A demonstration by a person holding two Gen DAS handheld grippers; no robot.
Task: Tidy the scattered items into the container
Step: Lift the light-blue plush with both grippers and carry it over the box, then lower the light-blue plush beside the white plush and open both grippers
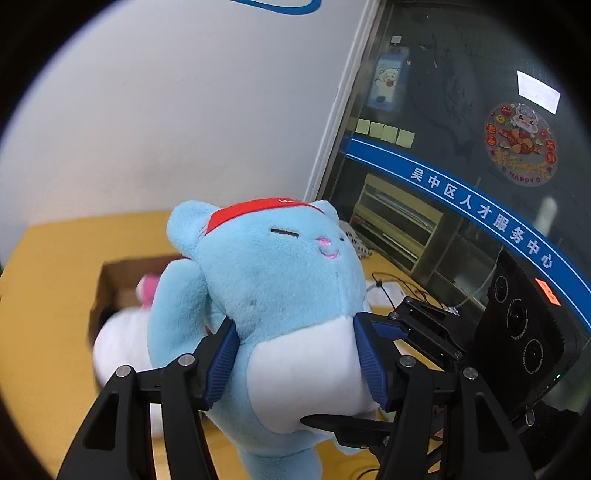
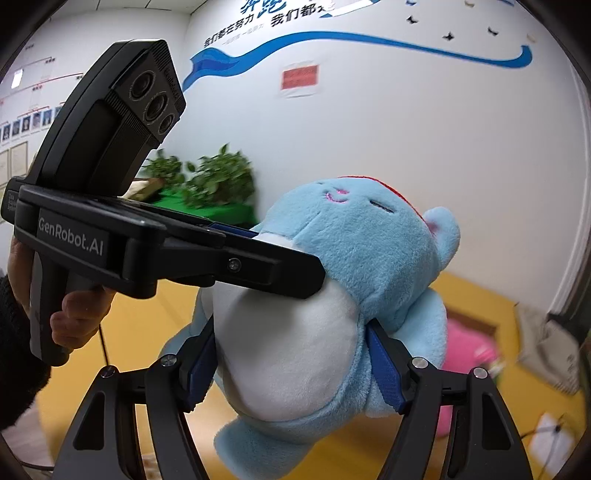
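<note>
Blue plush cat (image 1: 273, 295), red visor, white belly, is up off the yellow table (image 1: 48, 332), held between both my tools. Left gripper (image 1: 295, 363) is clamped on its belly, blue pads pressing in from both sides. Right gripper (image 2: 295, 365) is clamped lower on the same body, crossing the left one. Cardboard box (image 1: 110, 280) sits at 9 o'clock of the cat in the left view, pink toy (image 1: 147, 290) inside. White plush (image 1: 118, 343) just below the box.

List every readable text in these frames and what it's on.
"GenRobot.AI": left gripper body.
"吴中区人才服务中心": blue band on glass.
"HAPPY": round sticker; the rest is too small to read.
"我们都": wall lettering; other wall text blurred.
Red notice: unreadable.
</note>
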